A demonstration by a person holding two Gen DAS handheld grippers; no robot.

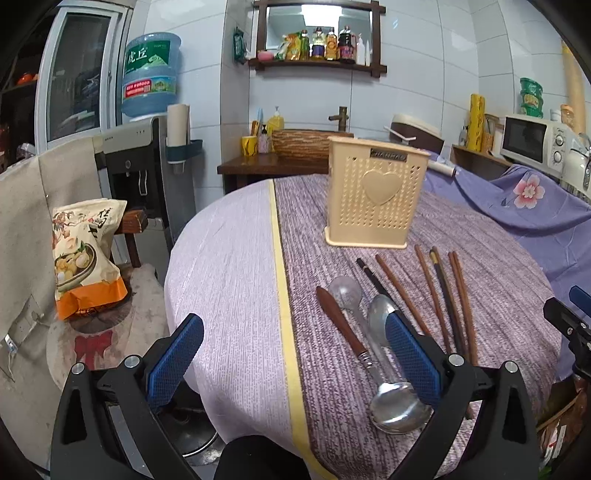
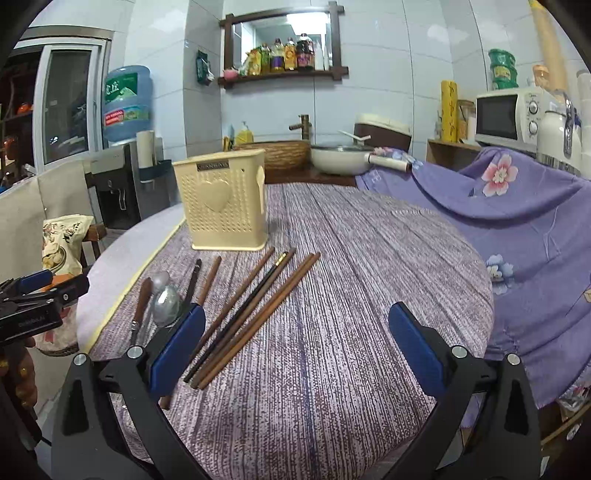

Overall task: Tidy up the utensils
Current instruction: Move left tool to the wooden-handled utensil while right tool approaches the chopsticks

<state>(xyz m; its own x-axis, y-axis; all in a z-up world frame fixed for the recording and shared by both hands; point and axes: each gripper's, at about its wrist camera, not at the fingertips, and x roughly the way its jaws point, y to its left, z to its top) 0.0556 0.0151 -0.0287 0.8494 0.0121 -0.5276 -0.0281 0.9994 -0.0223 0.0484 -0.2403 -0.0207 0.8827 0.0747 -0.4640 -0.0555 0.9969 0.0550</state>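
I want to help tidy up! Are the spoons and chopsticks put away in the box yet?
Not yet. Nothing looks done: the cream holder shows no handles sticking out of its top. In hand: nothing, since the left claw and right claw are both open. Left to do: the chopsticks and spoons all lie on the tablecloth.

Even, cool indoor light, bright ceiling lamp reflected in the wall mirror (image 1: 319, 27), soft faint shadows on the bench (image 2: 332, 295), strong fisheye bending and dark vignette at corners, mild softness toward edges.
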